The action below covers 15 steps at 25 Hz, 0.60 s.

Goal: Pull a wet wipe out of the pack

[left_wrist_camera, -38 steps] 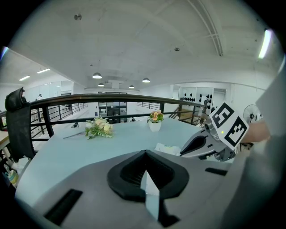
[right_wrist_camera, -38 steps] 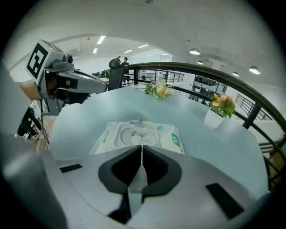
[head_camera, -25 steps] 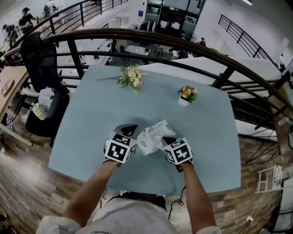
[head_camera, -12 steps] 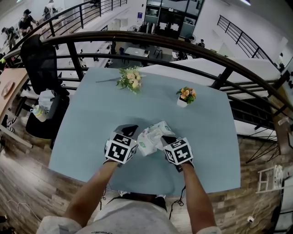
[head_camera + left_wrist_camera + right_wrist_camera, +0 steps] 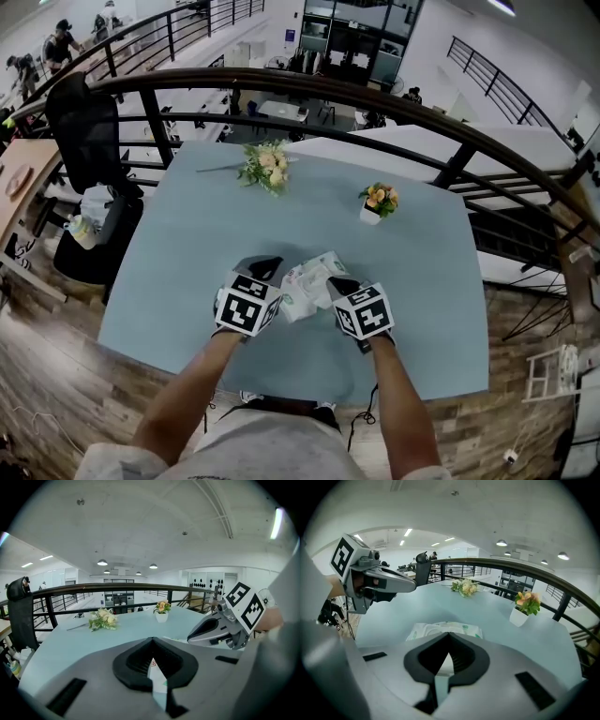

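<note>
**Desk:** At a pale blue table [image 5: 187,239] beside a curved dark railing [image 5: 375,98], you hold the wet-wipe pack [image 5: 302,279] between your two grippers; your left gripper [image 5: 153,651] has its jaws closed on the pack's edge; a thin white strip with green print and a small red mark is caught between the black pads [image 5: 130,666].

**Photographer:** Your right gripper [image 5: 449,648] is closed too; its jaws are pressed together on a white sheet [image 5: 447,664] that stands up in the hollow between them; whether that sheet is a wipe or the pack's own flap, I cannot tell.

**Desk:** Seen from your right jaws, the body of the pack sits just ahead of the tips, crumpled, white with green print; it is low over the blue top, and I cannot tell whether it rests there; your left gripper reaches in from further left, its marker cube uppermost.

**Photographer:** Seen from your left jaws, the pack runs off to the right of the tips, toward your right gripper, which points in from that side; the two sets of tips are near each other with only the pack between.

**Desk:** Beyond the jaws, a small white pot of orange flowers [image 5: 518,617] stands ahead and to the right of your right tips; a loose bouquet [image 5: 104,619] lies ahead and to the left of your left tips; both are well apart from the pack.
</note>
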Each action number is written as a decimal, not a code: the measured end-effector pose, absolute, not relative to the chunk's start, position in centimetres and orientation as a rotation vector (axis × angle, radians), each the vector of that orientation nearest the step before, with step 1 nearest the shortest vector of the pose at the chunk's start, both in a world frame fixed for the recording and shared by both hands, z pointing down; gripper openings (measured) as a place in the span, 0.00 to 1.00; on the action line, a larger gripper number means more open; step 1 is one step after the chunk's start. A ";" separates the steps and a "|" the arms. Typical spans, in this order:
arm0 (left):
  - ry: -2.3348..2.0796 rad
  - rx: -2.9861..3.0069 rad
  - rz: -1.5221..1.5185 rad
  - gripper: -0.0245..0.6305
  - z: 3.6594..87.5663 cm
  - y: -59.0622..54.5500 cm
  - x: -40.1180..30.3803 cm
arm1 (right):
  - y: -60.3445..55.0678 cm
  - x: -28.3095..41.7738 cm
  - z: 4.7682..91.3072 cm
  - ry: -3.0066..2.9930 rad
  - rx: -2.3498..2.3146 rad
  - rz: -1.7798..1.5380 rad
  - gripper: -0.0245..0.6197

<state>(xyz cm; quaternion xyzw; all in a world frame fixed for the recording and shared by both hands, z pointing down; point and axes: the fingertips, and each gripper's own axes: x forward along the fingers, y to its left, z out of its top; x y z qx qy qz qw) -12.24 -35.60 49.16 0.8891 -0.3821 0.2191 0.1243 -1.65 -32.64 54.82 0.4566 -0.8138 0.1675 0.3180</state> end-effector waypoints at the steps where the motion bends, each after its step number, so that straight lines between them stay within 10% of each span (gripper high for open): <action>1: -1.118 2.591 0.635 0.03 49.0 -35.6 -12.2 | -32.7 -1.7 54.6 -2.145 1.200 0.437 0.04; 15: -1.181 2.578 0.635 0.03 48.2 -35.7 -11.9 | -33.8 -1.7 52.6 -2.212 1.190 0.395 0.04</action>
